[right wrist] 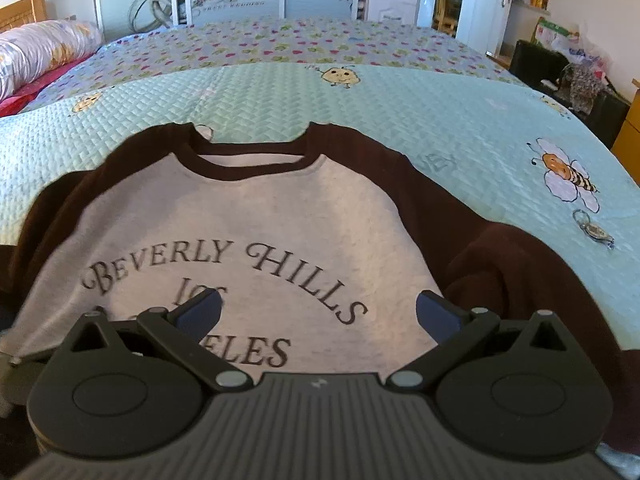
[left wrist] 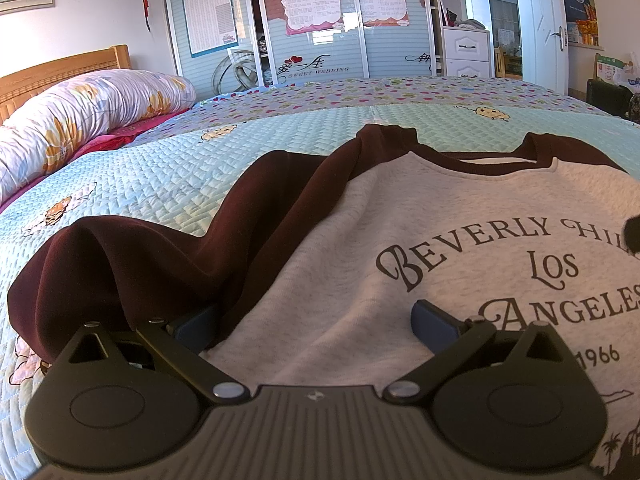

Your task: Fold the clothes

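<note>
A grey sweatshirt point(left wrist: 420, 216) point(right wrist: 248, 216) with dark maroon sleeves and collar lies face up on the bed, printed "Beverly Hills Los Angeles". Its left sleeve point(left wrist: 168, 248) is bunched in a heap at the body's side; the right sleeve point(right wrist: 508, 256) runs down the other side. My left gripper point(left wrist: 316, 326) is open low over the shirt's lower left, its left finger beside the bunched sleeve. My right gripper point(right wrist: 318, 312) is open above the lettering, with nothing between its blue pads point(right wrist: 434, 314).
A light blue quilted bedspread point(right wrist: 400, 112) with bee prints covers the bed. A floral duvet roll point(left wrist: 80, 116) lies by the wooden headboard point(left wrist: 60, 68). A key ring point(right wrist: 594, 230) rests on the quilt at the right. Wardrobe doors point(left wrist: 312, 20) stand behind.
</note>
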A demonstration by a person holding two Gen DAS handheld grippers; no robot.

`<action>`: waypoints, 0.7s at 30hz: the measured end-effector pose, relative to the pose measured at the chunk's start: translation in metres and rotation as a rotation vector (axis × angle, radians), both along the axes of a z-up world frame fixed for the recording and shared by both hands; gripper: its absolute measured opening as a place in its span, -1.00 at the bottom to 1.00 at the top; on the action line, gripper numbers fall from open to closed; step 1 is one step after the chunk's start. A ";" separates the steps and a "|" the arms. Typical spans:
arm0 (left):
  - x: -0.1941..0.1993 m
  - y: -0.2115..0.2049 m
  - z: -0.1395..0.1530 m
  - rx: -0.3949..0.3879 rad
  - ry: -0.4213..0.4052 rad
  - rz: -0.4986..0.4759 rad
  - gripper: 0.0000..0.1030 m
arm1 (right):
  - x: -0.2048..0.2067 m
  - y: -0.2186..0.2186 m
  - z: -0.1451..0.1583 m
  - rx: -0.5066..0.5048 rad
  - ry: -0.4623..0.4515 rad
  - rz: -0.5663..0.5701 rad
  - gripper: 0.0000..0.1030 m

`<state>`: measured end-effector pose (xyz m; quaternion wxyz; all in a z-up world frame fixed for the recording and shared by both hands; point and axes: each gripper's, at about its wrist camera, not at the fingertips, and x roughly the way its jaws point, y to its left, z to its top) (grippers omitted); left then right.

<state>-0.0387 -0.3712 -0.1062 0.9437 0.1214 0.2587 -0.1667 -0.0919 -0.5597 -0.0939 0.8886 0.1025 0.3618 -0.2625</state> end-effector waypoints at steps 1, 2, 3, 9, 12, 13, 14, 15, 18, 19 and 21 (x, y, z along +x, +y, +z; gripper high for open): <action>0.000 0.000 0.000 0.000 0.000 0.000 1.00 | -0.003 -0.002 -0.008 0.000 -0.032 0.017 0.99; 0.000 0.000 0.000 0.000 0.000 0.000 1.00 | -0.005 -0.003 -0.020 -0.003 -0.045 0.032 0.99; 0.000 0.000 0.000 0.000 0.000 0.000 1.00 | -0.006 -0.005 -0.034 -0.006 -0.049 0.044 1.00; 0.001 0.000 0.001 0.004 0.001 0.000 1.00 | -0.017 0.000 -0.055 -0.052 -0.111 0.076 1.00; 0.001 0.000 0.001 0.004 0.001 0.000 1.00 | -0.017 0.000 -0.055 -0.053 -0.112 0.077 1.00; 0.001 0.000 0.001 0.005 0.001 0.000 1.00 | -0.017 0.000 -0.055 -0.053 -0.112 0.077 1.00; 0.000 0.000 0.001 0.005 0.001 0.000 1.00 | -0.017 0.000 -0.055 -0.054 -0.112 0.078 1.00; 0.000 0.001 0.001 0.005 0.001 0.000 1.00 | -0.017 0.000 -0.055 -0.054 -0.112 0.078 1.00; 0.000 0.001 0.001 0.007 0.002 0.000 1.00 | -0.017 0.000 -0.056 -0.055 -0.113 0.079 1.00; 0.000 0.001 0.001 0.007 0.003 0.000 1.00 | -0.016 -0.001 -0.056 -0.053 -0.112 0.078 1.00; 0.000 0.001 0.001 0.007 0.003 0.000 1.00 | -0.015 0.000 -0.056 -0.054 -0.109 0.078 1.00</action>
